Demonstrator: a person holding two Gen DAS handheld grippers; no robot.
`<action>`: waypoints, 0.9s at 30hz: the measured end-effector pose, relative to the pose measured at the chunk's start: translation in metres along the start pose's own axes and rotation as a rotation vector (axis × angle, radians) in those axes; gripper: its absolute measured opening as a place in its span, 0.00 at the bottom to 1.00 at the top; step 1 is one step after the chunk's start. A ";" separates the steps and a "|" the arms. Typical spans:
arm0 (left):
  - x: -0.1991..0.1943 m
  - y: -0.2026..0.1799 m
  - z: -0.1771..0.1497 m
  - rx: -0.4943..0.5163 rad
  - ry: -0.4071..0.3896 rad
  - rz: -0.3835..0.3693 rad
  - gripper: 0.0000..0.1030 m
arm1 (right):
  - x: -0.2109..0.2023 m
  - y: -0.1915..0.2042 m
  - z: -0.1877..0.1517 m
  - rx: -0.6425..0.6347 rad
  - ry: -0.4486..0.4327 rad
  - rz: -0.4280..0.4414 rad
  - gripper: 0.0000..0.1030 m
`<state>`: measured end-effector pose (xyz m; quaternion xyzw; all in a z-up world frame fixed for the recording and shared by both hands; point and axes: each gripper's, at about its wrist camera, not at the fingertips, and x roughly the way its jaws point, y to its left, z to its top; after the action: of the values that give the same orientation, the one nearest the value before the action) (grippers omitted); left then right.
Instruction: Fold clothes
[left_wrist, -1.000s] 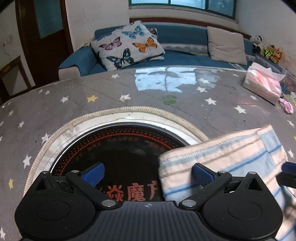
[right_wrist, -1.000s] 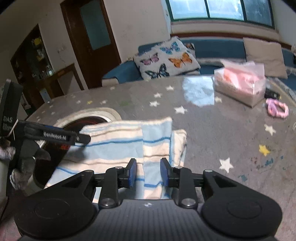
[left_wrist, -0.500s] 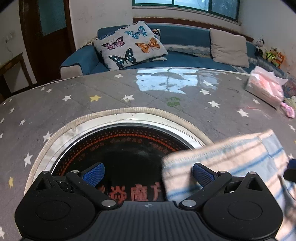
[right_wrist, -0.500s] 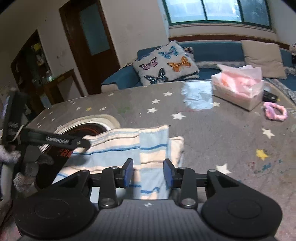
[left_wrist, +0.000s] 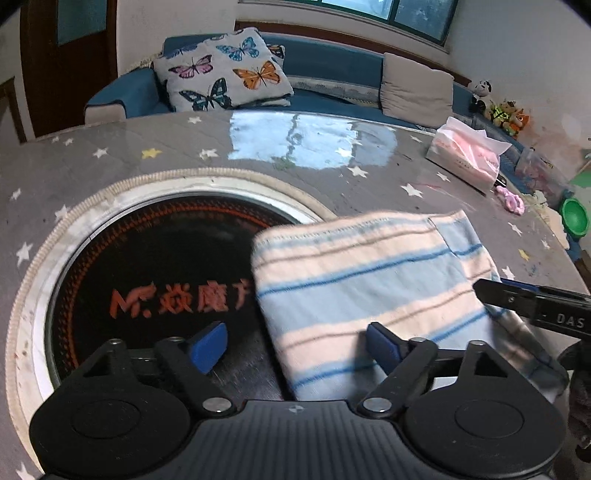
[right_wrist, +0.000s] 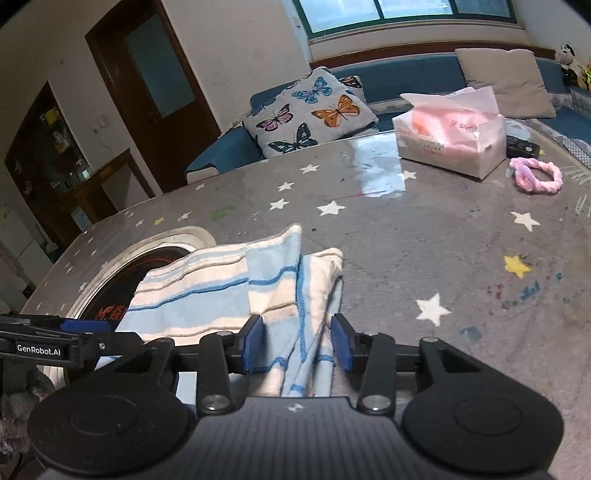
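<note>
Two jaws: left gripper (left_wrist: 295, 345) closing, striped cloth (left_wrist: 369, 288) edge between; right gripper (right_wrist: 297, 349) part-open, straddling cloth.

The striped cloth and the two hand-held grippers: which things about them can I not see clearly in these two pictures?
- Striped cloth, near edge: hidden in both views behind each gripper's own black body.
- Right hand-held gripper: cloth lies between its fingers, but whether the pads press on it cannot be told; the cloth there is blurred.
- Left hand-held gripper: jaws closing, cloth edge between them, not yet pinched.
- Cooktop lettering: partly covered by the cloth in the left view.
</note>
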<state>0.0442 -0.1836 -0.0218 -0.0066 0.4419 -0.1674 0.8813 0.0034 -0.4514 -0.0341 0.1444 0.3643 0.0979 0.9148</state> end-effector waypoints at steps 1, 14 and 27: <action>0.001 0.000 -0.001 -0.005 0.004 -0.005 0.75 | 0.000 0.000 0.000 0.004 0.004 0.005 0.28; -0.003 -0.011 -0.007 0.034 0.012 -0.079 0.46 | -0.032 -0.006 -0.033 0.109 -0.025 0.017 0.15; -0.005 -0.013 -0.010 0.031 0.023 -0.081 0.49 | -0.039 -0.001 -0.039 0.121 -0.052 -0.035 0.24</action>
<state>0.0296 -0.1930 -0.0224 -0.0089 0.4486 -0.2101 0.8686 -0.0514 -0.4560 -0.0365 0.1955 0.3482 0.0557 0.9151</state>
